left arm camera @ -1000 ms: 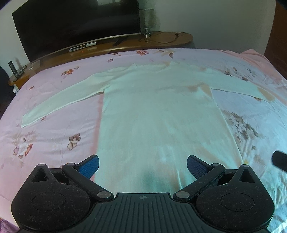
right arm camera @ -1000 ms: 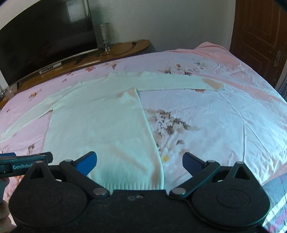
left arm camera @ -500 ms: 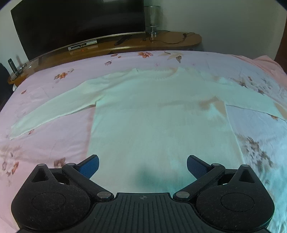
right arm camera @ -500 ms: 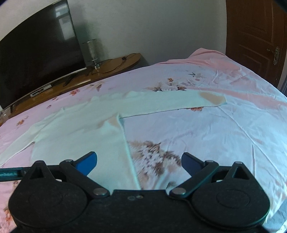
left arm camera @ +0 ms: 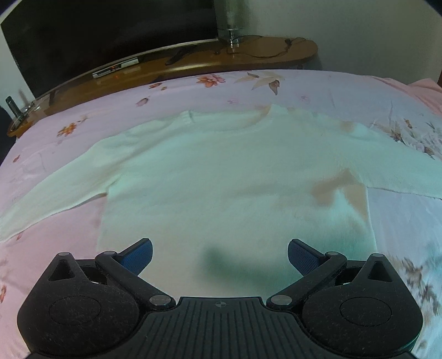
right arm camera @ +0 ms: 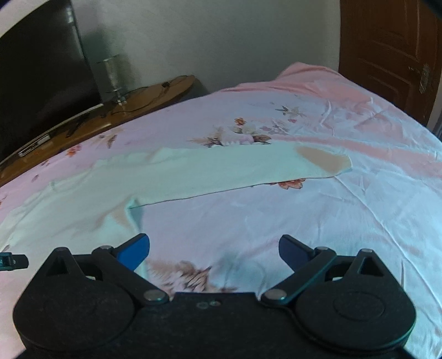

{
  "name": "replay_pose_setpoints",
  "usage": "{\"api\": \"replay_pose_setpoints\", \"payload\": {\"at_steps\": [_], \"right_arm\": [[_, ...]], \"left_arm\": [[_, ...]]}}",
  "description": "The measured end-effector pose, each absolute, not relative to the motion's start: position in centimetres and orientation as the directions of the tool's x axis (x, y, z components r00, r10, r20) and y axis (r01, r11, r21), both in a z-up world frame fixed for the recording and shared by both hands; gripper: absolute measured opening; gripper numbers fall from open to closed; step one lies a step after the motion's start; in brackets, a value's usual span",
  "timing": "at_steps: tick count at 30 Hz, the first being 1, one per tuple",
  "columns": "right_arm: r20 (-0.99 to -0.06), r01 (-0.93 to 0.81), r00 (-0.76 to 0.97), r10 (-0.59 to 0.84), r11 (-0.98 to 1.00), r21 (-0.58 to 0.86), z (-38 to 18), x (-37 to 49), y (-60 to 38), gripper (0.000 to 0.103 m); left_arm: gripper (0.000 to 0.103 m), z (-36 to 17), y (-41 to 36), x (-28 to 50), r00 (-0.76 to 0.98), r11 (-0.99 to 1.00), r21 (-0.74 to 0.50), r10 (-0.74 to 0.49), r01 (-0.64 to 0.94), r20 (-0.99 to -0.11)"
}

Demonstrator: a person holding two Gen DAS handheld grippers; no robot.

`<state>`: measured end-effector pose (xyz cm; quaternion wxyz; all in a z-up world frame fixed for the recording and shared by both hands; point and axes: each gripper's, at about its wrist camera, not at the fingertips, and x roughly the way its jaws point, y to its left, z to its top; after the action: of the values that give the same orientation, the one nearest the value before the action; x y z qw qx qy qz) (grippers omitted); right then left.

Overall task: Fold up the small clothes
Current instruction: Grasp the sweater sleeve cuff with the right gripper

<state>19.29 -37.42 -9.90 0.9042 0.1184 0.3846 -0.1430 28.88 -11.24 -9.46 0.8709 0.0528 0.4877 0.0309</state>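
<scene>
A white long-sleeved sweater [left arm camera: 221, 179] lies flat on the pink floral bedsheet [left arm camera: 55, 221], neck at the far side, both sleeves spread out sideways. My left gripper [left arm camera: 220, 255] is open and empty, hovering over the middle of the sweater's body. In the right wrist view the sweater's right sleeve [right arm camera: 234, 168] stretches across the sheet to its cuff [right arm camera: 326, 163]. My right gripper [right arm camera: 214, 247] is open and empty, above bare sheet just right of the sweater's armpit [right arm camera: 129, 204].
A wooden TV bench [left arm camera: 207, 60] with a large dark TV [left arm camera: 96, 33] and a glass lamp [left arm camera: 229, 24] stands beyond the bed's far edge. A brown door [right arm camera: 386, 55] is at the right. The left gripper's edge [right arm camera: 11, 261] shows at far left.
Both grippers have moved forward over the bed, away from the sweater's hem. The left now sits over the chest, the right has swung toward the right sleeve. Both stayed open.
</scene>
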Motion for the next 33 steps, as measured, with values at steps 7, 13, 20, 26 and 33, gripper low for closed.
{"api": "replay_pose_setpoints", "payload": {"at_steps": [7, 13, 20, 26, 33], "right_arm": [[-0.745, 0.378, 0.640, -0.187, 0.921, 0.094, -11.7, 22.2, -40.6, 0.099], [-0.759, 0.421, 0.627, -0.174, 0.896, 0.143, -13.5, 24.7, -44.0, 0.099], [-0.755, 0.455, 0.621, -0.209, 0.881, 0.130, -14.7, 25.6, -47.3, 0.096], [-0.776, 0.487, 0.593, -0.217, 0.864, 0.130, -15.6, 26.6, -49.2, 0.031], [-0.772, 0.542, 0.602, -0.203, 0.814, 0.209, -16.6, 26.8, -52.5, 0.065]], "left_arm": [[0.103, -11.8, -14.2, 32.4, 0.497, 0.991, 0.131, 0.111, 0.006, -0.861], [0.103, -13.0, -15.9, 34.5, 0.491, 0.991, 0.137, 0.117, 0.003, -0.863], [0.103, -13.9, -16.6, 36.3, 0.488, 0.989, 0.148, 0.136, -0.014, -0.862], [0.103, -14.2, -16.7, 37.1, 0.488, 0.988, 0.154, 0.147, -0.025, -0.861], [0.103, -15.0, -16.4, 38.5, 0.485, 0.984, 0.171, 0.170, -0.043, -0.858]]}}
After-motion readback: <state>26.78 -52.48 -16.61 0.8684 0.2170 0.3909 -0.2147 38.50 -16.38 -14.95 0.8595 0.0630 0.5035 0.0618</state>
